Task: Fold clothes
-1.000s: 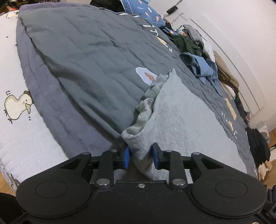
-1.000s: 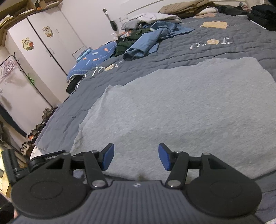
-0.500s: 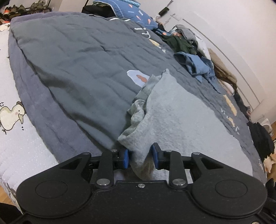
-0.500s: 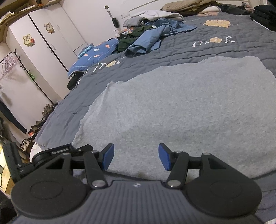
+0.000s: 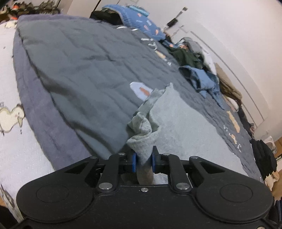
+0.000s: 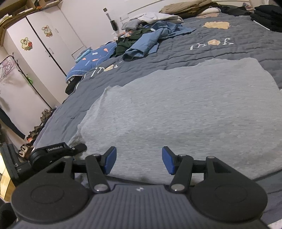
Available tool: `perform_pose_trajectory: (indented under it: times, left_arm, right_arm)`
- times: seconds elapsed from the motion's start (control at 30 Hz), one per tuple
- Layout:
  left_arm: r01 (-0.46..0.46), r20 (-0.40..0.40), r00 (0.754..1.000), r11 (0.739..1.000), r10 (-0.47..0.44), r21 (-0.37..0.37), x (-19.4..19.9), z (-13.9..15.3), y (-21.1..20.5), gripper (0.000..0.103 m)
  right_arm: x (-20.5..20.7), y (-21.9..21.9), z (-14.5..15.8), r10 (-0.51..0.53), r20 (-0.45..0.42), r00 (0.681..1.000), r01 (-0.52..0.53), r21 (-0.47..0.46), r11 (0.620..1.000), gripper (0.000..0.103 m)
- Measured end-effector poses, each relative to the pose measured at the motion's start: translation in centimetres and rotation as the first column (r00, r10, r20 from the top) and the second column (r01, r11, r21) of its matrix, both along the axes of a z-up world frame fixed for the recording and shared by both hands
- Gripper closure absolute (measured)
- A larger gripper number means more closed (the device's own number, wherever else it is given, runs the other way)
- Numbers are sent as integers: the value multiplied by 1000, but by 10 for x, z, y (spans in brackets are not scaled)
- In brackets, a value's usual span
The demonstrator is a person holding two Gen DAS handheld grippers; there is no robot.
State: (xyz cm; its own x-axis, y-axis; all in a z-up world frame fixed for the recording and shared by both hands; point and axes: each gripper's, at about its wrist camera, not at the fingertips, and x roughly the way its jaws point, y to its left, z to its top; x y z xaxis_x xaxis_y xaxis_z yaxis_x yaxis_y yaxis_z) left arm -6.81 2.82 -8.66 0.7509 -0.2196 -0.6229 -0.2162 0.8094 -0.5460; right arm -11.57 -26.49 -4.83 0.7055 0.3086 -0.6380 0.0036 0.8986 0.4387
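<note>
Since the earlier picture, the left tool has kept its pinch on the grey cloth, and the bunched corner of that cloth now sits more crumpled, right above the blue pads. Its two fingers are almost together, with a thick fold of the grey garment squeezed between them. The fold hangs down through the gap and looks darker below. From the pinched corner the garment runs away from the tool and to the right, lying flat on the dark grey quilt. A rumpled edge of the garment stands up just past the tool.

The right tool is wide open and holds nothing. Its blue pads sit apart, low over the near edge of the same grey garment. In this view the garment spreads out flat ahead of the tool, nearly filling the middle of the bed. The black body of the left tool peeks in at the left, beside the garment's lifted corner.

Farther back on the quilt lies a heap of clothes, blue, green and pale ones mixed. A blue pillow with little shapes on it rests near the left side. Black clothes sit at the far right. White wardrobe doors with mouse stickers stand behind the bed. A white sheet with a duck picture shows under the quilt's edge.
</note>
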Motion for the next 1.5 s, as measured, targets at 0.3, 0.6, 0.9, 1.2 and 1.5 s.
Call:
perform_pose_trajectory:
  times: [0.3, 0.6, 0.9, 1.2, 1.5]
  left_arm:
    - [1, 35, 999, 1000, -1, -1, 0, 8, -12, 91]
    - [181, 184, 965, 983, -184, 36, -5, 37, -68, 96]
    - [559, 218, 773, 802, -596, 211, -30, 43, -194, 103]
    - [601, 152, 737, 741, -659, 299, -47, 35, -230, 101]
    - [452, 141, 861, 862, -489, 232, -24, 50, -164, 78]
  right_arm:
    - [-12, -24, 4, -51, 9, 999, 51, 15, 999, 47]
    - [-33, -58, 9, -129, 21, 991, 128, 37, 991, 47]
    - [-61, -110, 7, -290, 13, 957, 287, 102, 952, 47]
    - [-75, -150, -2, -389, -23, 921, 386, 187, 903, 47]
    - [-57, -131, -3, -306, -20, 952, 302, 228, 926, 47]
